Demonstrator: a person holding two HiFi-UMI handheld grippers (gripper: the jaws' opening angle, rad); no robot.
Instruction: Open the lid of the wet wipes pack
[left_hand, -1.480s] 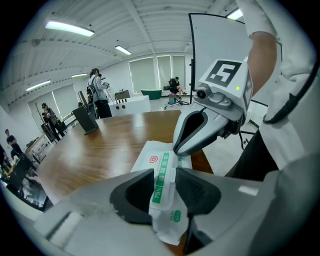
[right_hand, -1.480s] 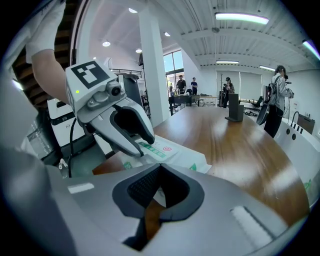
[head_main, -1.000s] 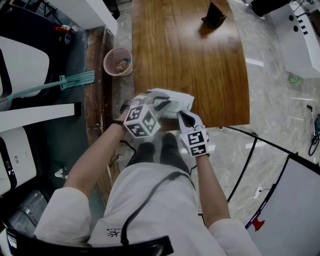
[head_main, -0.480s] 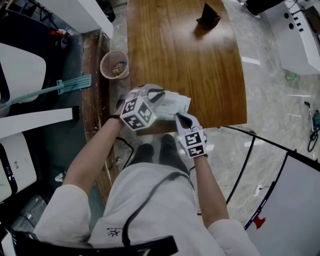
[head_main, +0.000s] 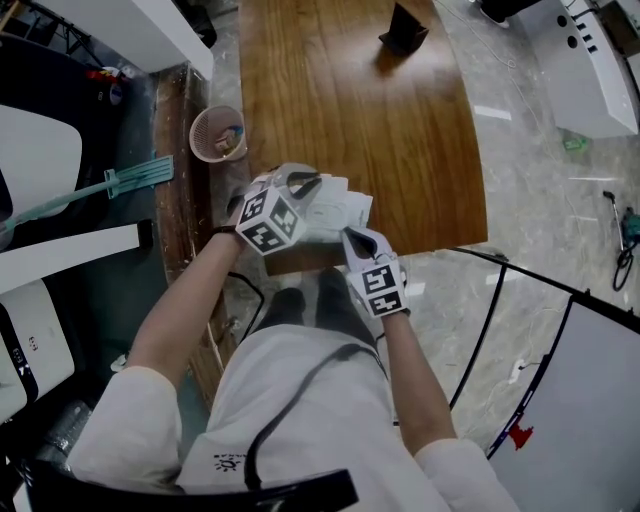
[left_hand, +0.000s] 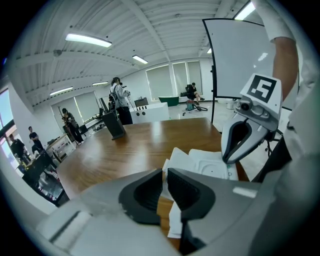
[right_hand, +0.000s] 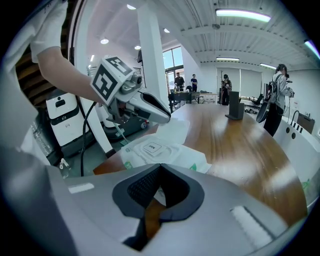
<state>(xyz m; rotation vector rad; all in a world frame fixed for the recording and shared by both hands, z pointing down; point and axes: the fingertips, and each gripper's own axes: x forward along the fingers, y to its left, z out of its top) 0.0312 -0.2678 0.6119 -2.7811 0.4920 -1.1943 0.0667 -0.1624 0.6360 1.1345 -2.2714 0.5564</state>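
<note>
Left gripper (left_hand: 164, 172): its jaws are drawn almost together, with only a thin slit between the dark pads. White material shows through the slit and under the jaws, and I cannot tell whether any of it is pinched.
Right gripper (right_hand: 160, 167): the jaws meet at their tips. Seen from the left gripper, the tips come down onto the pack's edge. No view shows whether they grip that edge.
Wet wipes pack (right_hand: 185, 161): lies flat on the table just ahead of the right gripper's jaws, and ahead and to the right of the left gripper's jaws. It is white with green marks at its corners.
Lid (right_hand: 152, 146): lies flat and shut on top of the pack, with a small label on it, straight ahead of the right gripper's tips.
White sheet (right_hand: 175, 131): sits just past the pack's far end from the right gripper, right under the left gripper's tip. I cannot tell whether it is part of the pack.
Table (head_main: 350, 110): brown wood. Both grippers work at its near edge.
Black stand (head_main: 400, 28): upright on the table, far ahead of both grippers and well apart from the pack.
</note>
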